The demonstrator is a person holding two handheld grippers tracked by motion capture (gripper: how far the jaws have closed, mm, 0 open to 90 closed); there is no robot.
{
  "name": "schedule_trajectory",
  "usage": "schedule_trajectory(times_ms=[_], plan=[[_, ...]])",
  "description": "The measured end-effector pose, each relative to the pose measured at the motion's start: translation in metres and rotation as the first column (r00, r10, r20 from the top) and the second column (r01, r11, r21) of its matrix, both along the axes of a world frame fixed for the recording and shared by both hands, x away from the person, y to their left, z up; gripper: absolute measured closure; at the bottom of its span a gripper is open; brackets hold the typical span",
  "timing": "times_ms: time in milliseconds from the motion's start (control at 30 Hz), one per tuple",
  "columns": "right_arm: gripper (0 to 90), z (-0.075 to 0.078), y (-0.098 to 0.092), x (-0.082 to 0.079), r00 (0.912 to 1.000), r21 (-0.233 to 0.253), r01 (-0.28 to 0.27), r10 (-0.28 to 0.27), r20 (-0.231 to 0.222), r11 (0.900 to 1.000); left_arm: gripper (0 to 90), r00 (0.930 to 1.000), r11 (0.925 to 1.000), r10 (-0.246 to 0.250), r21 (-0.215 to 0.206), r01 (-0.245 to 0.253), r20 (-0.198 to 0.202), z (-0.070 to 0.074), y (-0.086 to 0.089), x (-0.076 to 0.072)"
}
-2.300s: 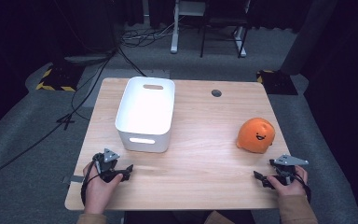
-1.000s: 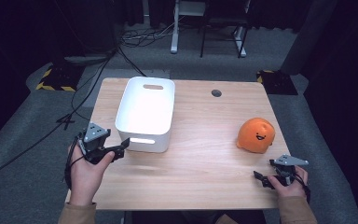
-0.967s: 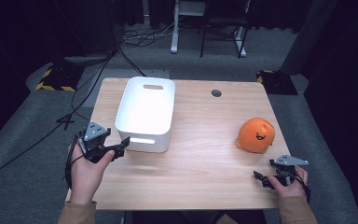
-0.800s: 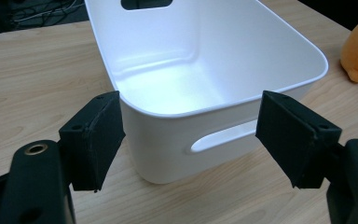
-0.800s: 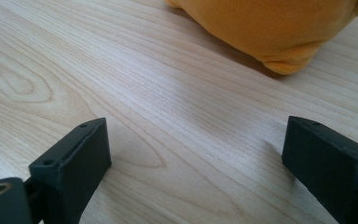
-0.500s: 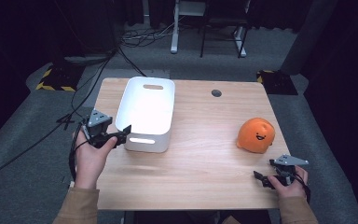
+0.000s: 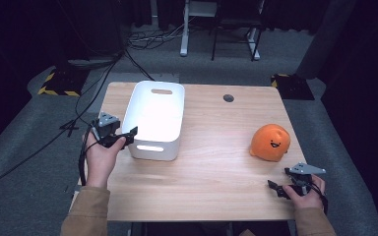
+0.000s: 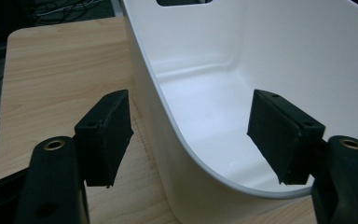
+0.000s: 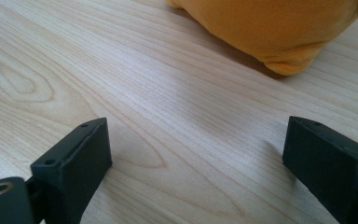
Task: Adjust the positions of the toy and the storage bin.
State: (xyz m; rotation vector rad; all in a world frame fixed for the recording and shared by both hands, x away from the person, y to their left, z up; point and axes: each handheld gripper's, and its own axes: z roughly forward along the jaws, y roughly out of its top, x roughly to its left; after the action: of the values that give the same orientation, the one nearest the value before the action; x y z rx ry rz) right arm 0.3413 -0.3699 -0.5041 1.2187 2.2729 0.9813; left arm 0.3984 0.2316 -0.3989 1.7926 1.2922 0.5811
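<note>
1. Nearest the person, at the front right corner of the wooden table (image 7: pixel 216 172), the right gripper (image 7: pixel 280 189) sits low in the right hand (image 7: pixel 307 194). In the right gripper view its jaws stand wide apart just above the bare wood, with nothing between them.
2. A little farther in on the right lies the orange plush toy (image 7: pixel 270 142), resting on the tabletop with its smiling face toward the person. In the right gripper view its underside (image 9: pixel 279 28) shows ahead of the jaws, near but not touching them.
3. On the left, the left hand (image 7: pixel 101 155) holds the left gripper (image 7: pixel 130 135) raised at the near left corner of the white bin (image 7: pixel 157 118). Its jaws are spread.
4. In the left gripper view the bin's rim (image 8: pixel 168 116) runs between the two jaws: one jaw is outside the wall, over the wood, and the other is over the bin's inside. Neither jaw clearly touches the wall.
5. The bin stands upright on the left half of the table, long side running away from the person, with a handle slot (image 7: pixel 161 91) in its far wall.
6. Beyond, near the far edge, a dark round cable port (image 7: pixel 228 98) is set in the wood.
</note>
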Motion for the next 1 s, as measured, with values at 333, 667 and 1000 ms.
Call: schedule_trajectory(times_ms=[333,667,1000], plan=[[8.0,0.0,0.0,0.0,1.0,0.0,0.0,0.0,0.0,1.0,41.4,0.9991,0.9992,-0.039,-0.008,0.039,0.019,-0.002,-0.008,-0.007],[8.0,0.0,0.0,0.0,1.0,0.0,-0.001,0.001,0.0,1.0,37.9,0.9915,0.9932,-0.113,-0.023,0.114,0.064,-0.003,-0.034,-0.034],[8.0,0.0,0.0,0.0,1.0,-0.002,-0.001,0.001,0.002,1.0,37.0,0.978,0.9797,-0.2,0.004,0.201,0.058,-0.003,-0.055,-0.056]])
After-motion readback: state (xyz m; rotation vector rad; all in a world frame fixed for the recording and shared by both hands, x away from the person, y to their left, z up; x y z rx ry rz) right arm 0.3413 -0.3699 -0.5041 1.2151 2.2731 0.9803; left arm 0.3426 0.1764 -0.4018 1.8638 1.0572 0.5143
